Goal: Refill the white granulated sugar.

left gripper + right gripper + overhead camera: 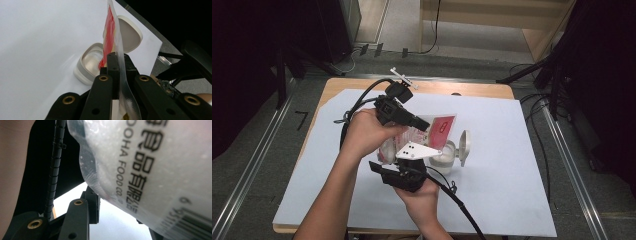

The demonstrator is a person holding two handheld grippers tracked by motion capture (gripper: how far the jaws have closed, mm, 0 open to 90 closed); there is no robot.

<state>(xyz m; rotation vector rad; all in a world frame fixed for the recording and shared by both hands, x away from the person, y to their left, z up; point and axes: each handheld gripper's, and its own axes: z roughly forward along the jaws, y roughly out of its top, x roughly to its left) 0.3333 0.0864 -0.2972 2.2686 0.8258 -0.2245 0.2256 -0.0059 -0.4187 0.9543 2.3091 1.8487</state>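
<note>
A clear plastic pouch (441, 124) with a red label hangs tilted over the table between both grippers. My left gripper (424, 124) is shut on the pouch's flat sealed edge (122, 75), with the red end pointing toward an open white container (90, 60). The container's flip lid (130, 32) stands up behind it. In the high view the container (445, 156) sits just right of my hands. My right gripper (396, 156) comes from below and is closed on the pouch's full end (150, 165), which holds white grains and bears black print and a barcode.
A large white sheet (512, 165) covers the wooden table (337, 86). A small white tool (400, 75) lies at the table's far edge. Black cables (462, 207) trail from both grippers. Dark stands and floor rails (568, 165) flank the table.
</note>
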